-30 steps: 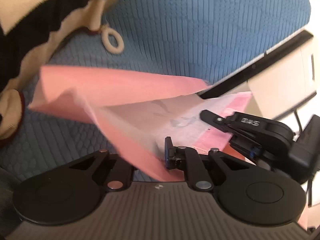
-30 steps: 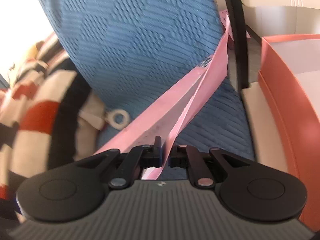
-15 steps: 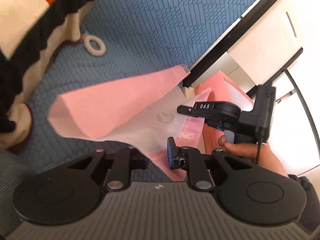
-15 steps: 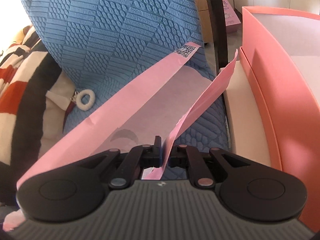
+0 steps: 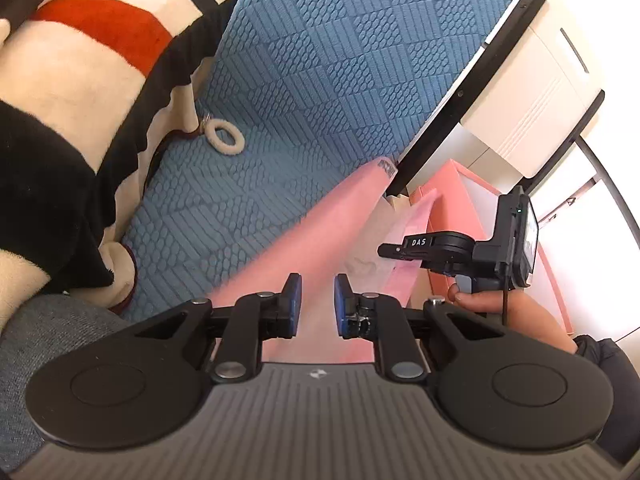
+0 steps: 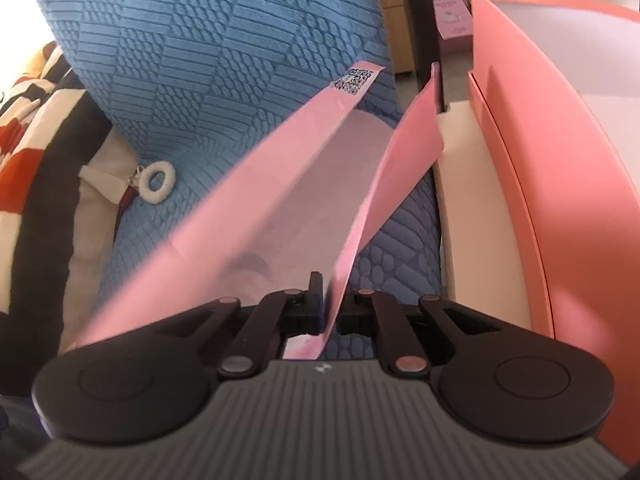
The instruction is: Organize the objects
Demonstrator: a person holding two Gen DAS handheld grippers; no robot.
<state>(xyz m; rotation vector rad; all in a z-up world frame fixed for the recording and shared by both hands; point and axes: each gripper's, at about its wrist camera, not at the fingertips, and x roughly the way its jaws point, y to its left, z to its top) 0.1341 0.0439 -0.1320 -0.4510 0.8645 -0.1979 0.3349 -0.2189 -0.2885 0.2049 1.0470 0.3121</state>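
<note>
Blue quilted bedding is filling the background as the right gripper is clamping a pink bag by one wall. Its mouth is gaping toward 12 o'clock. At 3 o'clock is standing a pink box. The left gripper, jaws parted, is holding nothing over the bag.

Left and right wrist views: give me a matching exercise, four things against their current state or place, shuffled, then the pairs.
Things:
1. right tool
2. left tool
3. white ring
4. pink box

States or places:
A. pads apart, not pressing the pink bag
B. lies on the blue cover beside the striped blanket
C. shut on one edge of the pink bag
D. stands at the right, past the bed edge

Pairs: 1-C, 2-A, 3-B, 4-D
</note>
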